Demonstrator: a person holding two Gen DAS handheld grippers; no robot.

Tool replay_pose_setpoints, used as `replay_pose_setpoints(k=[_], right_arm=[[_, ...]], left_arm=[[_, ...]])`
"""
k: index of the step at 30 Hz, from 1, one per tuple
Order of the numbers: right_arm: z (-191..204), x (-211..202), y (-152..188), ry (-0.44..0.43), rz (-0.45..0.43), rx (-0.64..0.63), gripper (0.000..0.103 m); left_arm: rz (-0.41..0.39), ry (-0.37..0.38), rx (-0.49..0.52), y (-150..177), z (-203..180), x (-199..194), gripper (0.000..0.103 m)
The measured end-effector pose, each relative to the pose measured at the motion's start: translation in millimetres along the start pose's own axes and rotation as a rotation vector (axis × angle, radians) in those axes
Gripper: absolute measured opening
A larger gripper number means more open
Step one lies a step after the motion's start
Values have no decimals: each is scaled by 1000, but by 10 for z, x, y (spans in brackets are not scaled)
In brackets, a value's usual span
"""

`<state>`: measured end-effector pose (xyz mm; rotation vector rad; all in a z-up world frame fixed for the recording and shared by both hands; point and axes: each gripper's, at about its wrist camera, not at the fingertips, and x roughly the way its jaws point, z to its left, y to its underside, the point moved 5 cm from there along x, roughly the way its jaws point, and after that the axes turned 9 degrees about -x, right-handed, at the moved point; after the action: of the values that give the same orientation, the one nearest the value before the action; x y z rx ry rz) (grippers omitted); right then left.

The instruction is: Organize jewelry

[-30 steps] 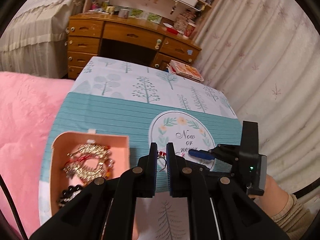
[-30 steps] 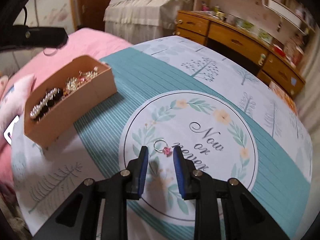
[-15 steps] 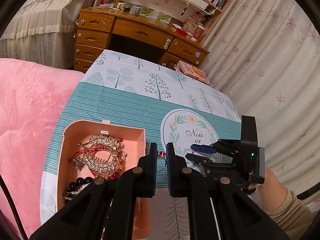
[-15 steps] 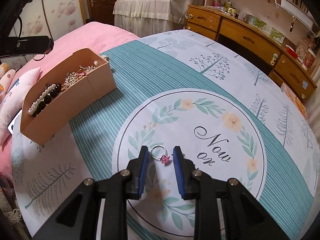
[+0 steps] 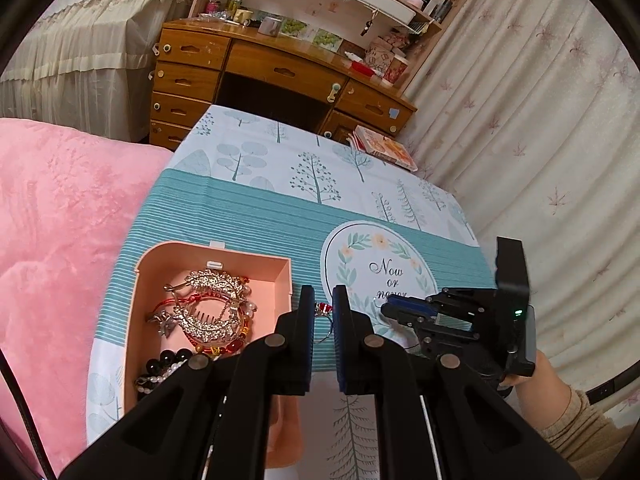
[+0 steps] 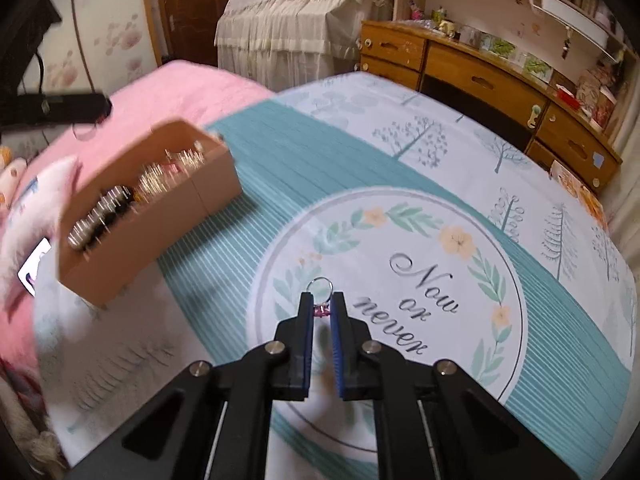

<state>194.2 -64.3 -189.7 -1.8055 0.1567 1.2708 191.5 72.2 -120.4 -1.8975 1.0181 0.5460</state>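
My left gripper [image 5: 320, 308] is shut on a silver ring with a red stone [image 5: 323, 312], held above the table just right of the pink jewelry box [image 5: 280, 280]. The box holds a rhinestone hair comb [image 5: 208, 304], red cord bracelets and black and pearl beads. My right gripper [image 6: 321, 310] is shut on another silver ring with a pink stone [image 6: 320, 286], over the round "Now or never" print [image 6: 420, 280]. The box shows in the right wrist view [image 6: 132, 236] at the left, blurred. The right gripper also shows in the left wrist view [image 5: 400, 308].
The table wears a teal and white tree-print cloth [image 5: 280, 176]. A pink blanket [image 5: 60, 220] lies at its left. A wooden desk [image 5: 260, 68] stands beyond the far edge, with books [image 5: 384, 148] on a corner and curtains [image 5: 540, 140] at the right.
My left gripper has risen and drawn back with its ring, so more of the box shows. My right gripper has closed on the pink-stone ring and is moving with it.
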Motion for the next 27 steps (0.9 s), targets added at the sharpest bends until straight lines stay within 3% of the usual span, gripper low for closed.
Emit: replay_pose_setpoints(k=[9,12,17,19,21,23,25,27], right_arm=[[535,-559,-637,-138,-187,140,8],[741,-545,-783,-113,-205,140,8],[976,-289,-880,-76,-161,108,8],[1000,-197,-910,-56,-147,97,9],[995,-118,-924,-61,-126,117,9],[967,-71,-924,-75,-115,151,9],[936,-65,-915,-73,-108,180,9],[929,-90,-904,-74,-106,197,9]], left_arm=[[-14,24,-91,-61,170,-293,6],[-40,-28,-97,-52,278,-319,6],[-40,-94,-90,31,430,-276,7],[-54,-142,-61,66,467,-268,18],[-57,-152,-55,96,489,-274,43],[-66,-156,-59,121,527,-294,52],[-73,-169,-65,134,560,-318,55],[-78,-179,-76,146,597,-354,69]])
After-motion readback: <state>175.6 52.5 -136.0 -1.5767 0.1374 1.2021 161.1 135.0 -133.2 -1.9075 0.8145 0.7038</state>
